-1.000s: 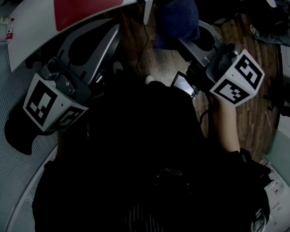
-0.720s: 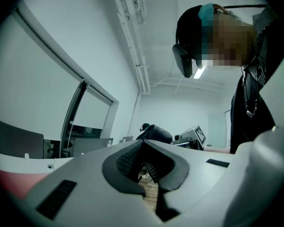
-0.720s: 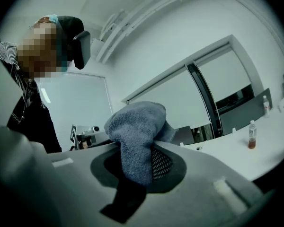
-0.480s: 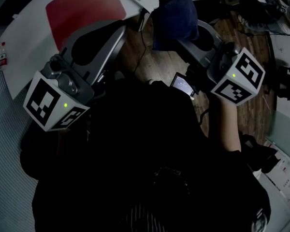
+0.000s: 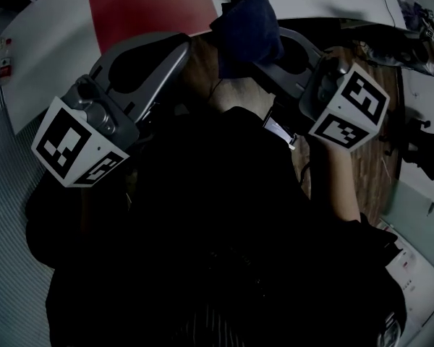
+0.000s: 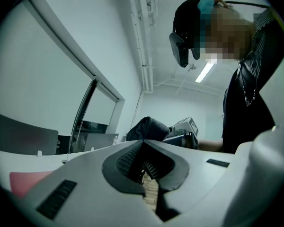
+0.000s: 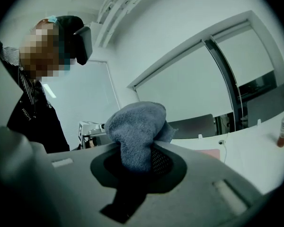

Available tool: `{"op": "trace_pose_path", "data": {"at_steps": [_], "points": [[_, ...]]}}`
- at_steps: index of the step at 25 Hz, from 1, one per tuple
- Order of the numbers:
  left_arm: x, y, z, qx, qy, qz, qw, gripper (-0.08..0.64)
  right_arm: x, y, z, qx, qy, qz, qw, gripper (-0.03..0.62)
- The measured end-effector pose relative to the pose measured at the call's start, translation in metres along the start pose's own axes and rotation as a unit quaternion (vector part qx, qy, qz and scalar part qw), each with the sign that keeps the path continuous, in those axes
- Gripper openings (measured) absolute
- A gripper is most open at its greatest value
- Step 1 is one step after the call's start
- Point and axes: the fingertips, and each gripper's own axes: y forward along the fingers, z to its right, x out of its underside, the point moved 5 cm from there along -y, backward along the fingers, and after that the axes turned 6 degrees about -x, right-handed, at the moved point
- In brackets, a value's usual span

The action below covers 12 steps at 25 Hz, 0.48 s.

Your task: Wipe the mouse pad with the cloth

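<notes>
The red mouse pad (image 5: 148, 6) lies on the white table (image 5: 50, 42) at the top of the head view. My right gripper (image 5: 264, 49) is shut on a dark blue cloth (image 5: 247, 27), held bunched up at the table's edge just right of the pad. In the right gripper view the cloth (image 7: 135, 126) bulges up out of the jaws of the right gripper (image 7: 139, 150). My left gripper (image 5: 179, 45) is shut and holds nothing, its tip at the pad's near edge. The left gripper view shows the cloth (image 6: 149, 128) beyond the closed left gripper (image 6: 143, 143).
The person's dark clothing fills the lower head view. Wooden floor (image 5: 387, 143) and a cable (image 5: 217, 85) show below the table edge. Dark gear (image 5: 390, 38) lies at the right. A small bottle (image 7: 281, 126) stands on the table beyond the pad (image 7: 210, 153).
Both grippers have moved up toward the table. The cloth now overlaps the table's edge beside the pad, and the left gripper's tip has reached the pad's near edge.
</notes>
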Motion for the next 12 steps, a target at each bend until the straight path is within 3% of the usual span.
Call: {"op": "trace_pose_path", "data": {"at_steps": [5,8,12], "points": [[0.001,-0.011,-0.014,-0.01,-0.029,0.013,0.9994,0.008,-0.008,0.016,0.013,-0.027,0.013,0.006,1.0,0.069],[0.003,-0.002,-0.019,-0.004,-0.026,-0.006,0.9996,0.008,-0.014,0.024,0.026,-0.046,0.011,0.005,0.999,0.069],[-0.008,0.017,-0.023,-0.032,-0.022,-0.007,0.9992,0.008,-0.031,0.025,0.051,-0.079,0.011,0.016,0.997,0.069]]}}
